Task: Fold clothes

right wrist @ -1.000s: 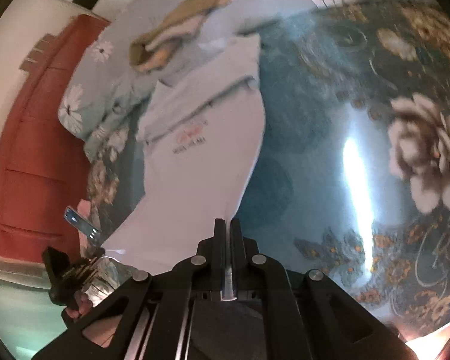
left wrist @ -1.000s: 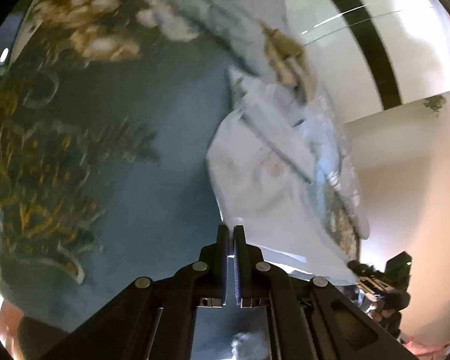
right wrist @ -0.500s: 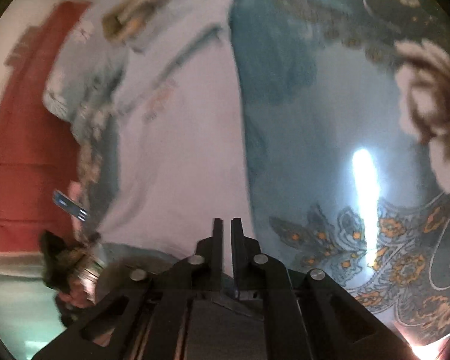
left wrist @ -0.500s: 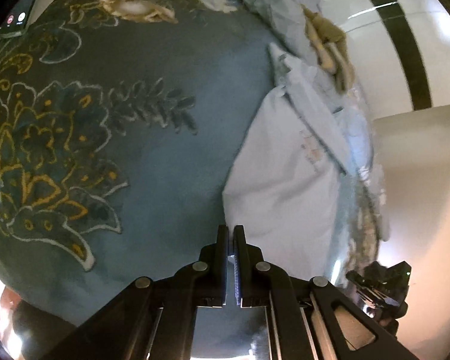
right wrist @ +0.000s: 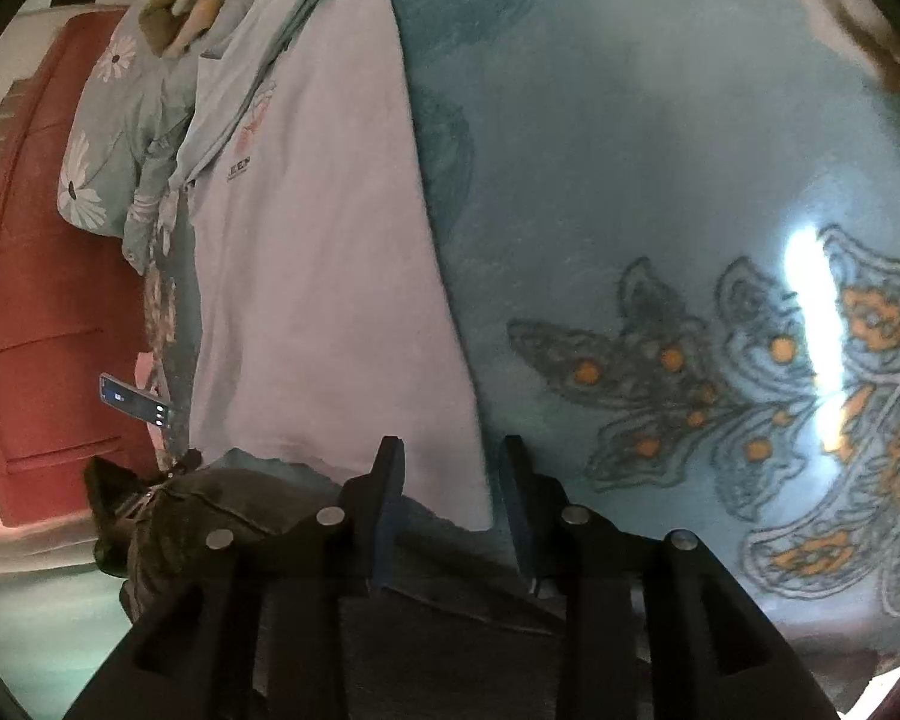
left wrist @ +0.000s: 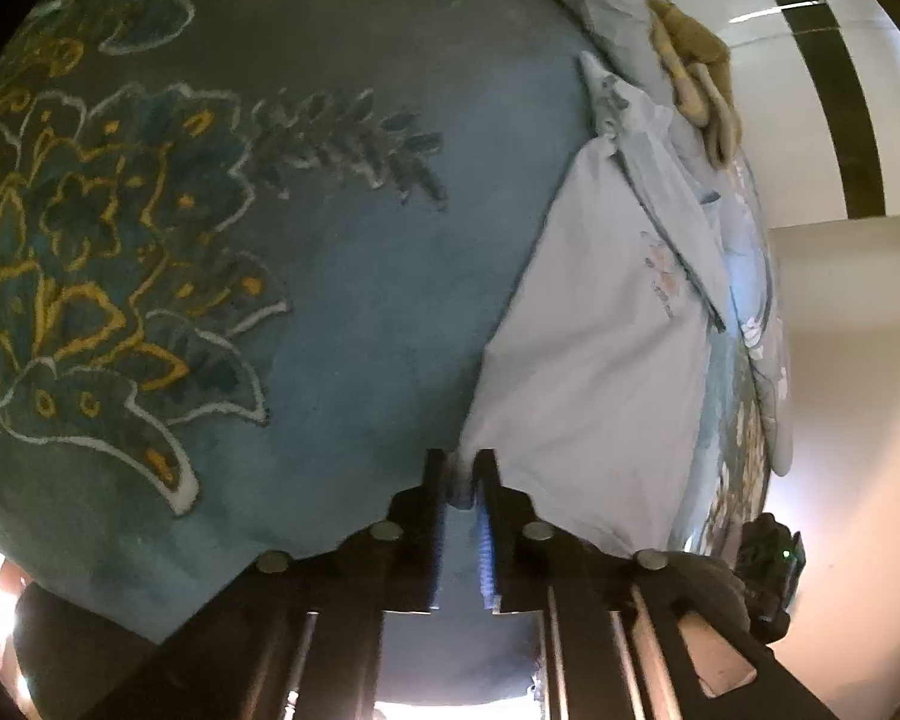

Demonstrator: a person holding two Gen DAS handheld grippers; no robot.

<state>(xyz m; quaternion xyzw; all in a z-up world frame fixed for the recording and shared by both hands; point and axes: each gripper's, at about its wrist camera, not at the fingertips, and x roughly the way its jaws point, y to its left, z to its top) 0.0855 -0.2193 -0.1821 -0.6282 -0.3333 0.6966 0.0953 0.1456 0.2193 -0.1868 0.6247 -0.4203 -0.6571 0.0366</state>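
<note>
A pale grey-blue polo shirt [left wrist: 600, 348] with a small chest logo lies lengthwise on a blue floral bedspread [left wrist: 270, 276]. My left gripper [left wrist: 461, 468] has its jaws slightly apart at the shirt's near hem corner, and cloth shows between them. In the right wrist view the shirt [right wrist: 324, 276] lies flat, and my right gripper [right wrist: 450, 456] is open over its other hem corner, holding nothing. The collar end lies far away at the pillows.
A daisy-print pillow [right wrist: 96, 138] and a tan plush toy [left wrist: 696, 78] lie past the shirt's collar. A red cabinet [right wrist: 36, 324] stands beyond the bed edge, and a phone [right wrist: 132, 399] lies at that edge. Dark trousers [right wrist: 222, 504] lie under the right gripper.
Both grippers were shut on the shirt's hem and lowered it flat on the bed. The right gripper has opened wide and let go. The left jaws have parted slightly.
</note>
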